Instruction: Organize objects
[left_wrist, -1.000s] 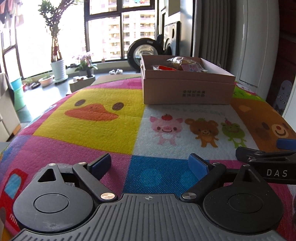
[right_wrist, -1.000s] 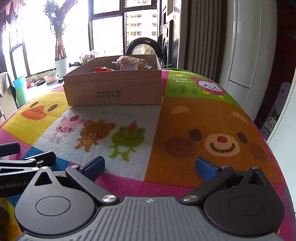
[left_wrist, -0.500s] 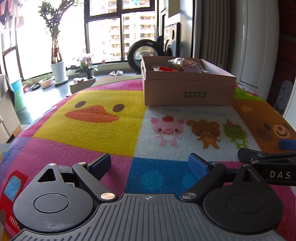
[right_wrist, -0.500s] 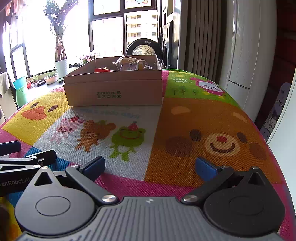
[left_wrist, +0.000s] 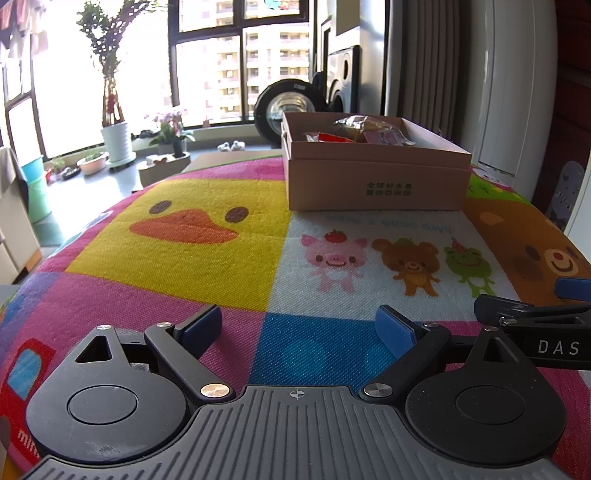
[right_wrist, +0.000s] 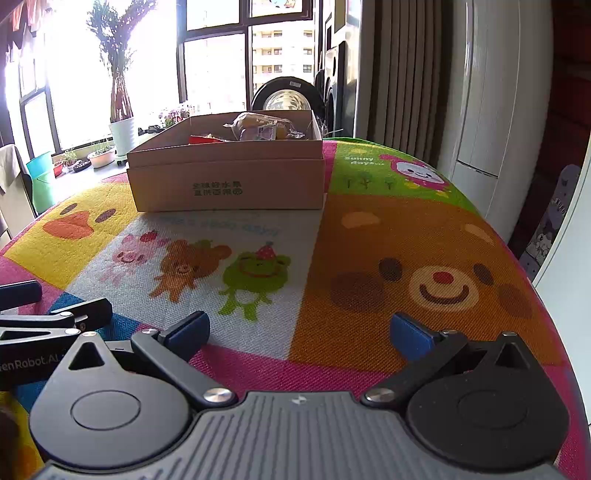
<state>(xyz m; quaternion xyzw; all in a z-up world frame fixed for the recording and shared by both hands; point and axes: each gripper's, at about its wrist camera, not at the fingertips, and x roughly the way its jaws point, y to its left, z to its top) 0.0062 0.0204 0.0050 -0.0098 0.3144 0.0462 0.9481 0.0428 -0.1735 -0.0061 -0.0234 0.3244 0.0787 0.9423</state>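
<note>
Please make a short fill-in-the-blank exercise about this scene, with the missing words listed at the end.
1. The cardboard box holds wrapped ____.
2. The left hand-held gripper is ____ and holds nothing.
3. The right hand-held gripper is over the colourful ____ with cartoon animals.

Missing words: snacks; open; tablecloth

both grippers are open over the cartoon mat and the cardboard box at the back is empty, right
Not quite: the box is not empty. The right wrist view shows wrapped packets and something red inside it. The rest holds: the left gripper and right gripper are both open over the cartoon mat, with the box at the back.
</note>
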